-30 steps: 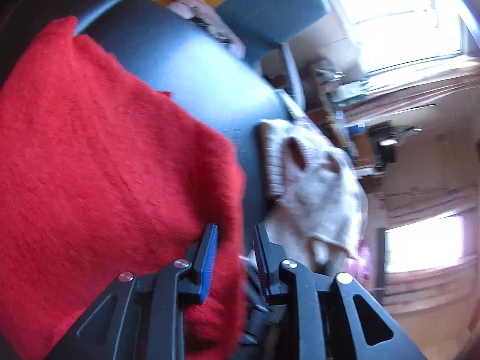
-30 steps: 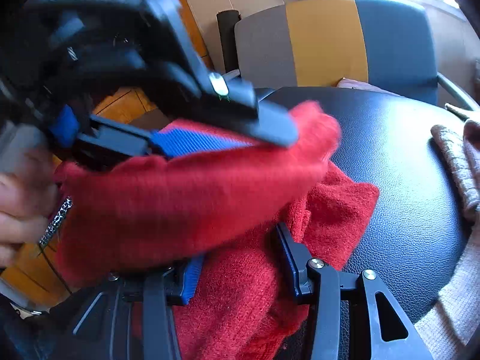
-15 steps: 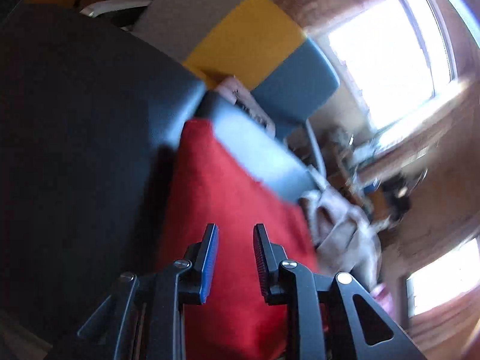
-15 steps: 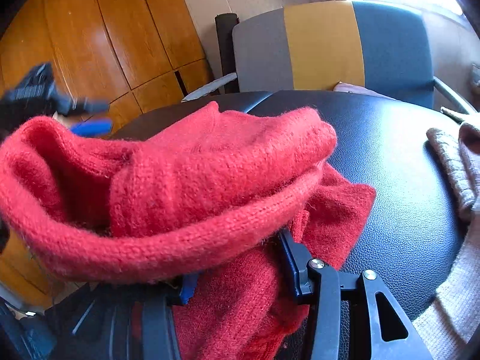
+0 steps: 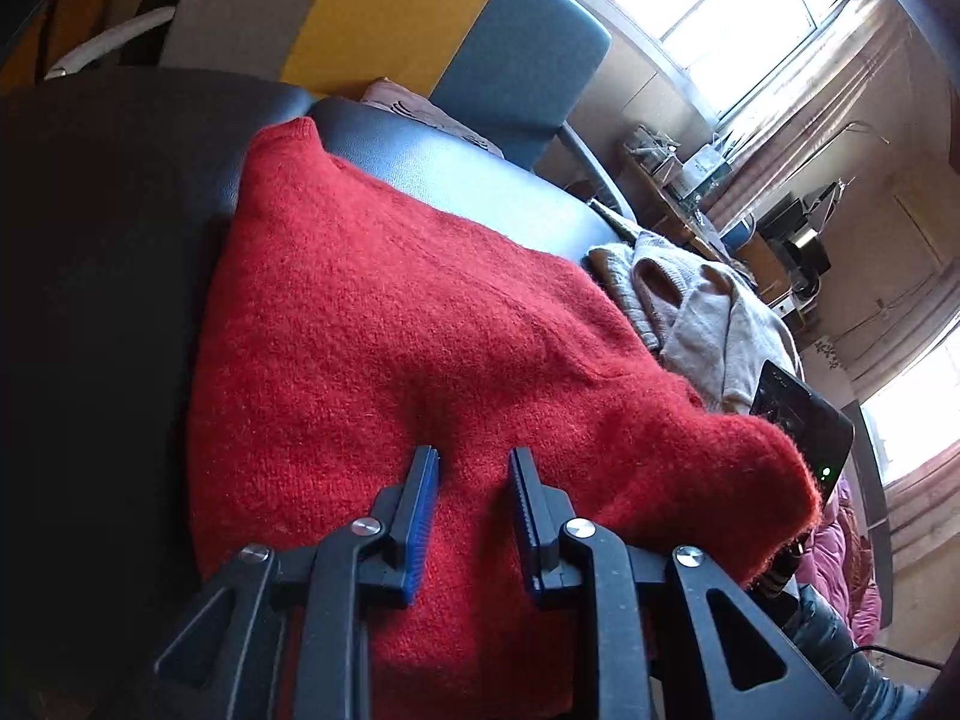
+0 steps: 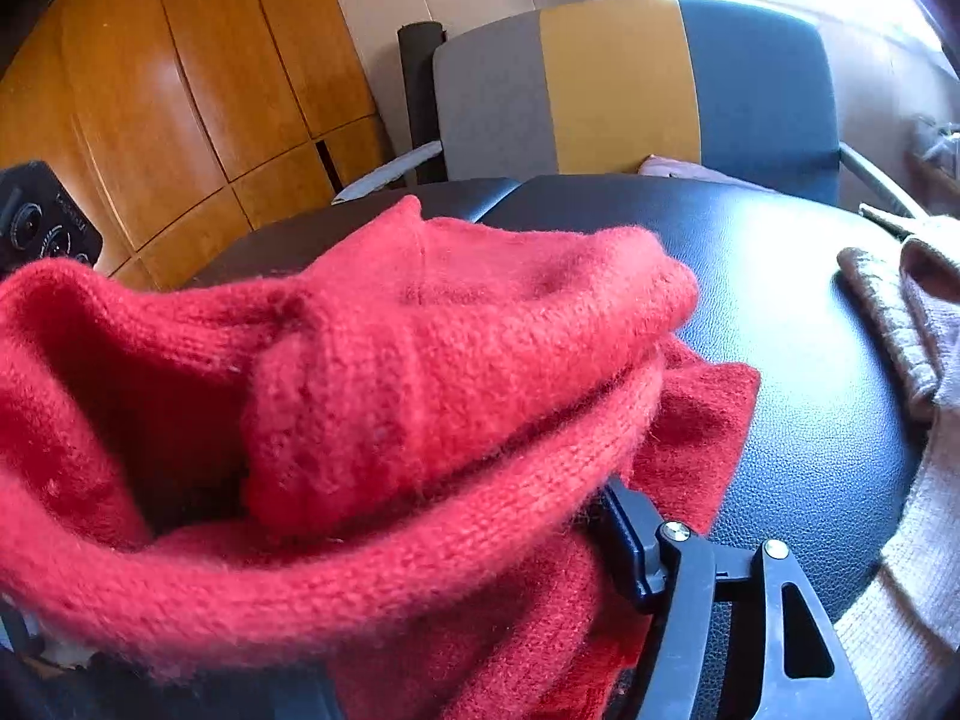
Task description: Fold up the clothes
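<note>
Red sweater [image 5: 372, 324] is spread over the black padded desk [image 5: 456, 180], bunched up into a thick roll at the near edge on the right side. Left hand-held gripper [image 5: 471, 516] hovers right over the knit with a narrow gap between its blue pads [image 5: 420, 516] — nothing pinched there, so it's released. Right hand-held gripper [image 6: 336, 570] is mostly buried under the rolled fabric; its jaws are opening with the sweater bulk sitting between them, only the right finger [image 6: 630, 540] showing. A beige knit [image 5: 690, 306] lies just beside the red one — and a grey, yellow and blue chair [image 6: 630, 78] stands behind the desk.
</note>
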